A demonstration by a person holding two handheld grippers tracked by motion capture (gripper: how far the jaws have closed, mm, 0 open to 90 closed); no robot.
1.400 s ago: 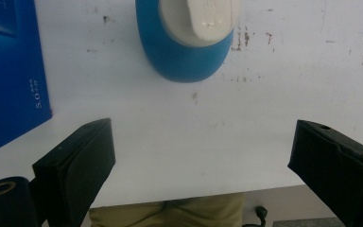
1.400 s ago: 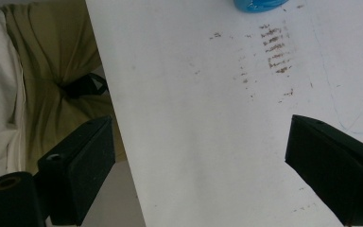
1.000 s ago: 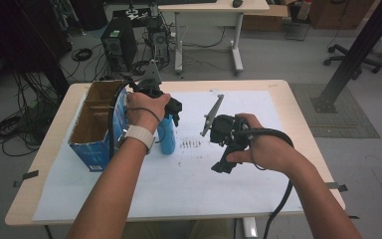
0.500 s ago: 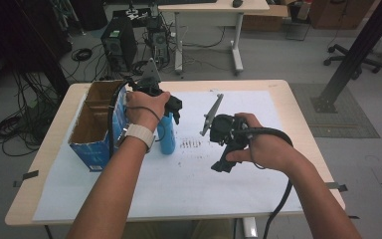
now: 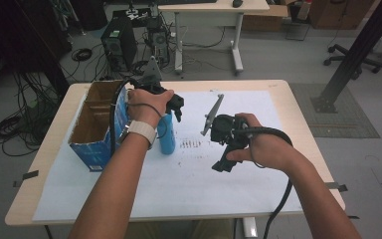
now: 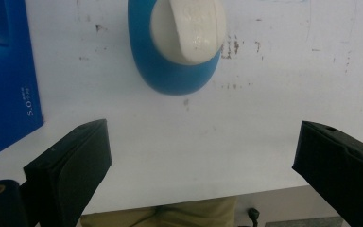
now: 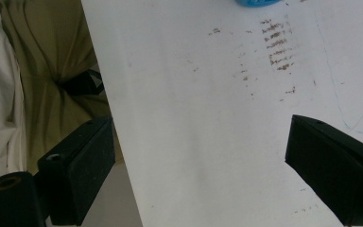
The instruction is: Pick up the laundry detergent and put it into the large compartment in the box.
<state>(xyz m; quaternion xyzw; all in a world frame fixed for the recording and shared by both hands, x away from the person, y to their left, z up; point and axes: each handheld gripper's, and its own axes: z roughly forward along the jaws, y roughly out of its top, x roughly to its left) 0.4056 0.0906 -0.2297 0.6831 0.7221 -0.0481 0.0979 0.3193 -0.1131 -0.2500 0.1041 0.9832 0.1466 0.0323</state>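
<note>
Your left gripper (image 6: 203,156) has just been opening its jaws a little further, and they now stand wide apart with nothing between them; the blue bottle (image 6: 182,47) with its white cap stands free on the white paper (image 6: 246,118), just beyond the jaw tips in the left gripper view. In the high view the difference from the earlier pictures is too slight to make out.
</note>
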